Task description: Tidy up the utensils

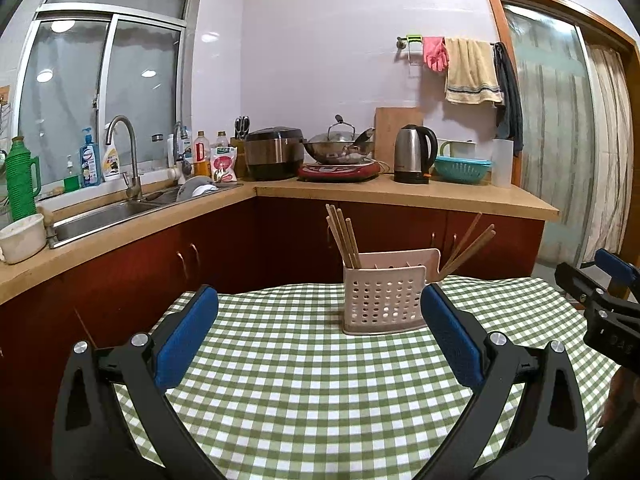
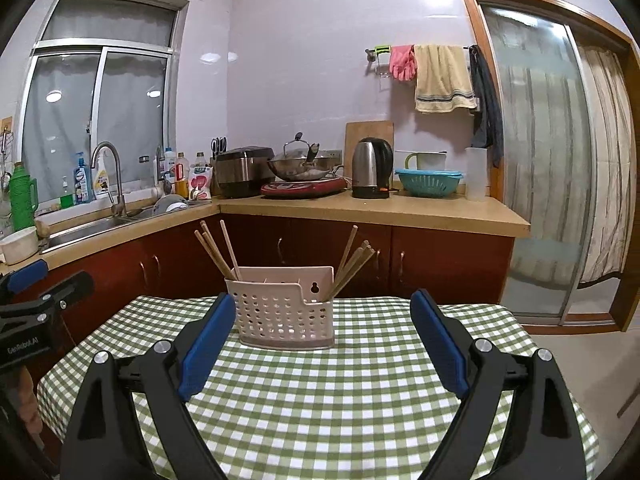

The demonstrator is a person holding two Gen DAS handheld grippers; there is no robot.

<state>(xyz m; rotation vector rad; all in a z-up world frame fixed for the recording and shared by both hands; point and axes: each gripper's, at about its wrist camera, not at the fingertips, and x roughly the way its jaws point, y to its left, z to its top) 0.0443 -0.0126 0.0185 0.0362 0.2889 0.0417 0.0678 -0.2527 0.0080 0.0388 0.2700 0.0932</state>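
Observation:
A pale pink perforated utensil holder stands on the far part of a table with a green checked cloth. Wooden chopsticks lean out of its left end and its right end. My left gripper is open, short of the holder, with nothing between its blue pads. My right gripper is open too, with only the cloth and the holder beyond it in view. Each gripper shows at the edge of the other's view.
Behind the table runs an L-shaped counter with red cabinet doors. It carries a sink, a rice cooker, a wok, a kettle and a teal colander. A sliding glass door is at the right.

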